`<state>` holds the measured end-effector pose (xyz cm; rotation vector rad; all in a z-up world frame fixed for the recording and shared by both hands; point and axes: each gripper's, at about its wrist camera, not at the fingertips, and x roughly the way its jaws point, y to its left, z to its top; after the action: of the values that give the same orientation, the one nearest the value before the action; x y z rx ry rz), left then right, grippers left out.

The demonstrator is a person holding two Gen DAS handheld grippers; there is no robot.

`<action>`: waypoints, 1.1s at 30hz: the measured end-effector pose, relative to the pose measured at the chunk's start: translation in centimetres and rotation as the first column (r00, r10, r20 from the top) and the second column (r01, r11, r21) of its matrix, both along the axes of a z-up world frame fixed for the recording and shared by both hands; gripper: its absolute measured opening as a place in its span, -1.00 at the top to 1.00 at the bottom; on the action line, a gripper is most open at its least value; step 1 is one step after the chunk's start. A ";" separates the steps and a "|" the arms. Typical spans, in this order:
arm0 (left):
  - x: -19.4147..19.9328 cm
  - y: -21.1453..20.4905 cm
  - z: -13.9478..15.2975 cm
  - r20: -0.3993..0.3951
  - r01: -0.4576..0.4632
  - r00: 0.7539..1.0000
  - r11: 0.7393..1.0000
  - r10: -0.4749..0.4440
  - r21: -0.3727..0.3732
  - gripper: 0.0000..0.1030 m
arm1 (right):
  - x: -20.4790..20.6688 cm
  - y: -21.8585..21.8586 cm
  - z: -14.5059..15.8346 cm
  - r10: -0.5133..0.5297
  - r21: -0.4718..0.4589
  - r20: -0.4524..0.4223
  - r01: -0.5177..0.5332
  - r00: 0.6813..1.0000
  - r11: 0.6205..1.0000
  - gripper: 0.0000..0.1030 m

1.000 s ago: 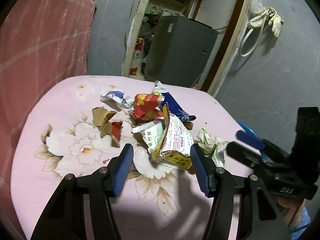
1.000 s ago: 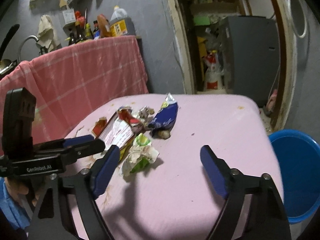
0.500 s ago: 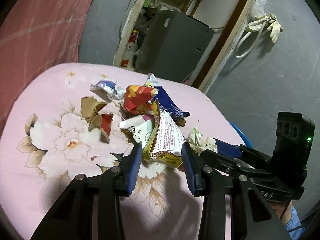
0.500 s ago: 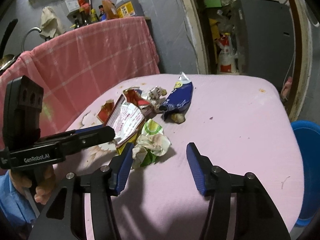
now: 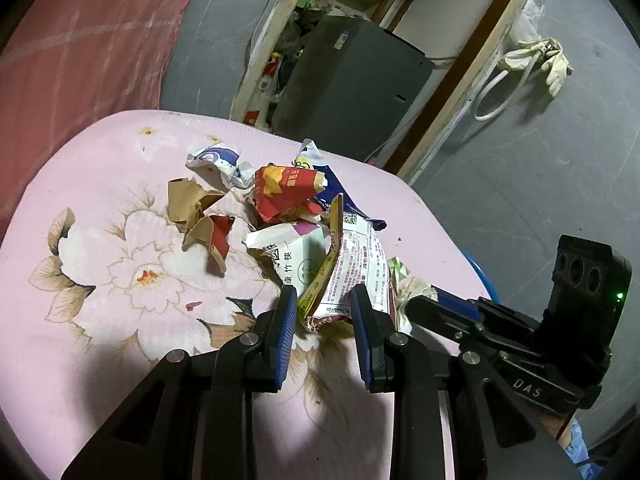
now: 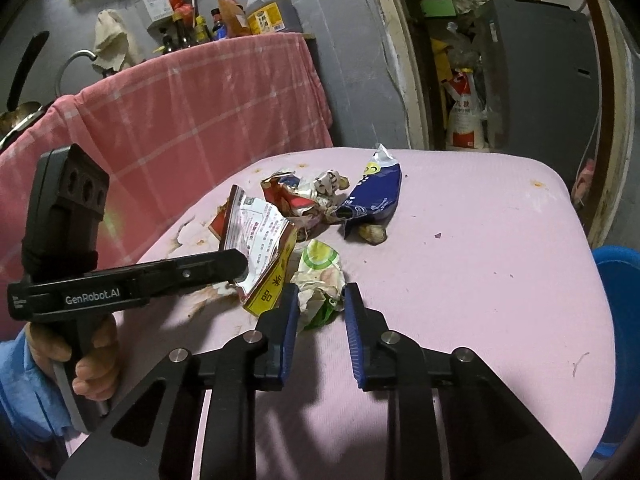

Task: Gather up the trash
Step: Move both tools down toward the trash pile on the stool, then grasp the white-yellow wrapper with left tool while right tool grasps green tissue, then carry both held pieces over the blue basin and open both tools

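Both jaws have just been closing: left gripper is clenching the printed wrapper, right gripper is pinching the crumpled green wrapper, at the pile's 6 o'clock edge.

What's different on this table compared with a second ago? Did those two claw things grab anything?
Both have just been closing. The left gripper has narrowed around the white printed wrapper; the right gripper around the crumpled green-and-white wrapper. Each piece sits between the jaws; a firm pinch isn't clear yet. The blue snack bag, red wrapper and brown scraps lie as before.
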<state>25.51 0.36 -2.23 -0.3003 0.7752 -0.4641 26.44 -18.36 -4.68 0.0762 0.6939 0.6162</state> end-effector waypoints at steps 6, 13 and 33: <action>-1.0 -0.2 0.4 0.037 -0.018 0.999 1.000 0.017 0.014 0.68 | -0.4 -0.8 0.4 -0.035 0.027 0.029 0.034 0.999 0.999 0.68; -1.9 -1.4 0.4 0.055 -0.014 0.998 0.997 0.009 0.078 0.93 | -0.8 -1.6 0.7 -0.069 0.052 0.055 0.066 0.996 0.997 0.70; -6.9 -6.2 5.0 0.365 -0.120 0.927 0.991 0.090 0.061 0.94 | -6.8 -4.7 5.5 -0.256 0.161 0.419 0.206 0.871 0.965 0.71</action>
<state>18.65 -5.81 2.75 -0.1707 0.4138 -0.3705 19.62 -23.03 0.79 0.1185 0.2060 0.4176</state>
